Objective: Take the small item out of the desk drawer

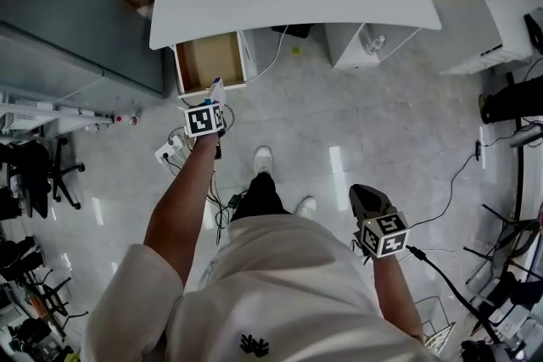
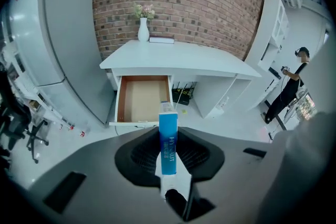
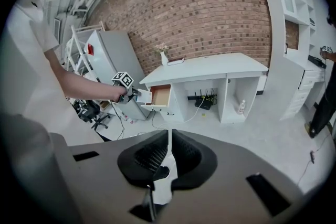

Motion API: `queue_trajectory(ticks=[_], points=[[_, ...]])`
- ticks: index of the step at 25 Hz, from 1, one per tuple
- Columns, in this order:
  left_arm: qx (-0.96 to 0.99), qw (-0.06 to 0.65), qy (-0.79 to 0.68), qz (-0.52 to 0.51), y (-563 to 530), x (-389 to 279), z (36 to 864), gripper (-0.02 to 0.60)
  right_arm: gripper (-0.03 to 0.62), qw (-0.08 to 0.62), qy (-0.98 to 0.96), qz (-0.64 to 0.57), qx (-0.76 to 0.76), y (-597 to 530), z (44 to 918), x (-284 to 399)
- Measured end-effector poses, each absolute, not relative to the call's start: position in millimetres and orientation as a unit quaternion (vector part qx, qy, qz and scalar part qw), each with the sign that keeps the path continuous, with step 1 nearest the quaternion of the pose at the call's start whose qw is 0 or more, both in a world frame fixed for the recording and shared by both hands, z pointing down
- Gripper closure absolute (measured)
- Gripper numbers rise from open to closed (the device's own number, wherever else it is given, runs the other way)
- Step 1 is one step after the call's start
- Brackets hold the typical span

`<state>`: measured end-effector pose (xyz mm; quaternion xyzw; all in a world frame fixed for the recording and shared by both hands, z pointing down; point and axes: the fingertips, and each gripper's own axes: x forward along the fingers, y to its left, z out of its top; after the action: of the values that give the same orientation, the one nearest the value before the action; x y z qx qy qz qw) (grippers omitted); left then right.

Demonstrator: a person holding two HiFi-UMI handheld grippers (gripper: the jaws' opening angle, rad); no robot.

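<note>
My left gripper [image 2: 168,161] is closed partway on a slim blue carton [image 2: 168,136], pads pressing its two broad faces; the carton stands upright between the jaws, out in front of the open drawer [image 2: 140,99] of the white desk [image 2: 178,57]. My right gripper [image 3: 169,144] has its jaws together with nothing between them. The carton's lower end is sunk between the pads; its white print is too blurred for me to read; in the head view the marker cube [image 1: 204,119] covers most of it; the drawer's rear is under the desktop. My left arm [image 1: 182,203] reaches straight forward towards the drawer; my right forearm [image 1: 397,301] hangs low beside my hip, its gripper well apart from the desk.
</note>
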<state>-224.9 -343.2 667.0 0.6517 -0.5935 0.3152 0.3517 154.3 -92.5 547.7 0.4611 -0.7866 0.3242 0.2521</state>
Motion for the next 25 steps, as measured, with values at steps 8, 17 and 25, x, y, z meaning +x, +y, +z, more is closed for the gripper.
queue_trajectory(ticks=[8, 17, 25], points=[[0.662, 0.356, -0.594, 0.288, -223, -180, 608, 0.488, 0.553, 0.234, -0.813, 0.295, 0.444, -37, 526, 183], [0.685, 0.354, -0.570, 0.283, -113, -144, 571, 0.488, 0.553, 0.232, -0.837, 0.271, 0.415, 18, 523, 185], [0.710, 0.338, -0.546, 0.289, -53, -112, 549, 0.488, 0.553, 0.235, -0.838, 0.268, 0.412, 54, 521, 204]])
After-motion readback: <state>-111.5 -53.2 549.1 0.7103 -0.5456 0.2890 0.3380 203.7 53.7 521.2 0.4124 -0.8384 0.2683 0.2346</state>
